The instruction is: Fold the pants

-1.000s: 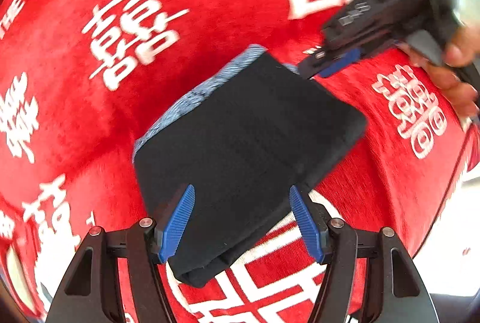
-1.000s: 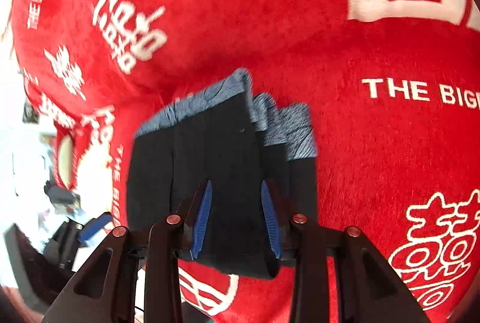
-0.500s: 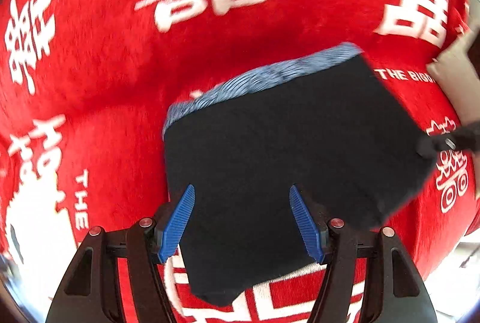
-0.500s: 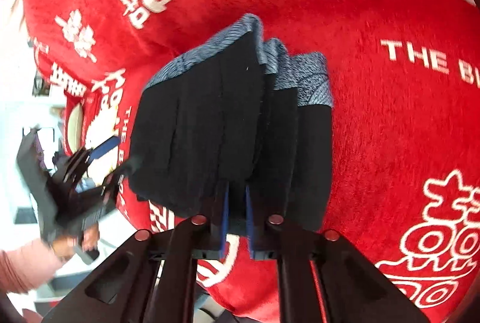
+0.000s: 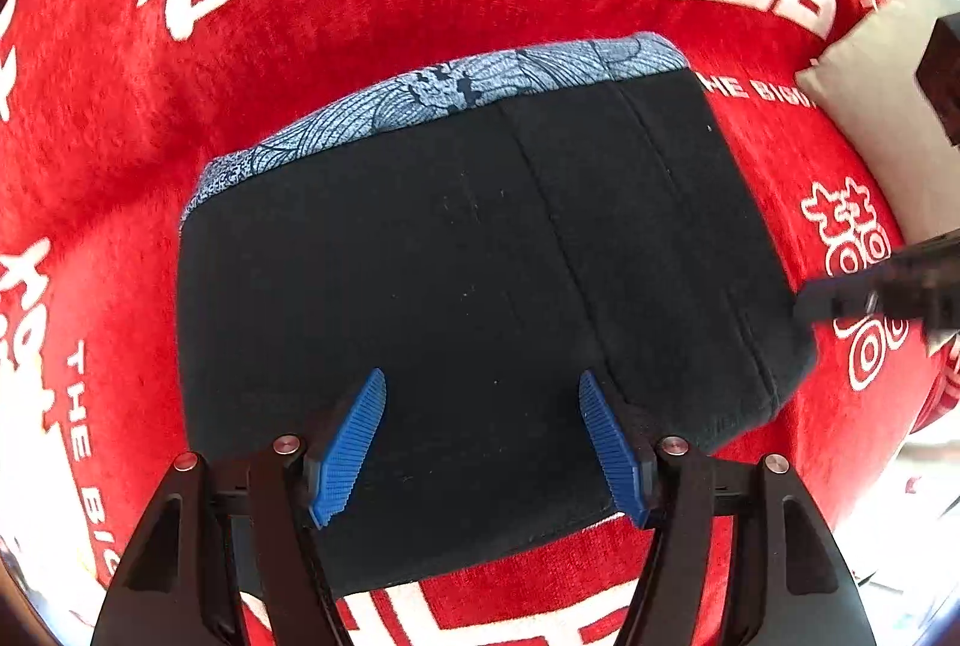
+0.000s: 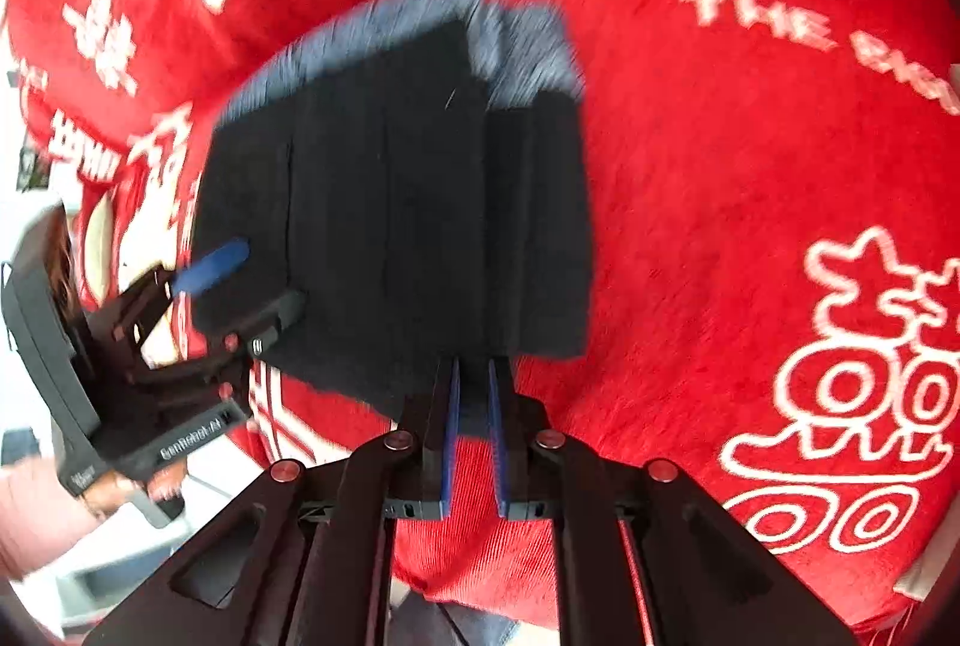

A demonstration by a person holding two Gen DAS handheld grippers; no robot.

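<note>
Our left gripper [image 5: 483,436] has black angular arms, round silver screw heads and ribbed blue pads [image 5: 348,457]. Our right gripper [image 6: 473,427] matches, with reddish screws. At lower left of the right wrist view, the left gripper's black body bears white lettering.

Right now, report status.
Left hand-held gripper open over folded pants. Right hand-held gripper shut at pants' near edge. Red blanket underneath, nothing blocking.
</note>
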